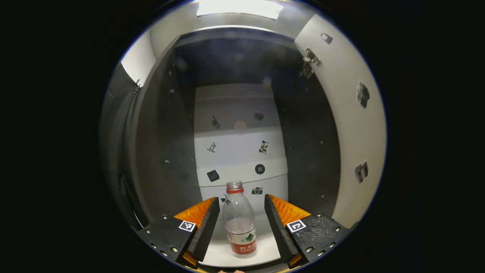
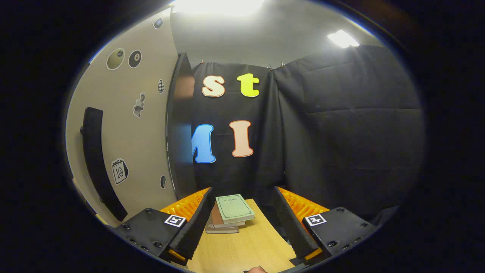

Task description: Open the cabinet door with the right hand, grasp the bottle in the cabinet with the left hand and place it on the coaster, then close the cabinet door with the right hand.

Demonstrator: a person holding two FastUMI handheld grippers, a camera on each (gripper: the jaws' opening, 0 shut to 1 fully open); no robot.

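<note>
Inside the cabinet (image 1: 166, 125), dark side walls run back to a white rear panel with stickers. The door (image 2: 125, 125) stands swung open, so I judge step one done. My left tool (image 1: 241, 218) is spread wide, holding nothing; the bottle (image 1: 239, 220) stands upright on the shelf between its fingers, untouched. My right tool (image 2: 242, 223) is open and empty over the tabletop (image 2: 242, 250), books (image 2: 230, 213) ahead. Grasp, placing and closing remain. I can't make out the coaster.
</note>
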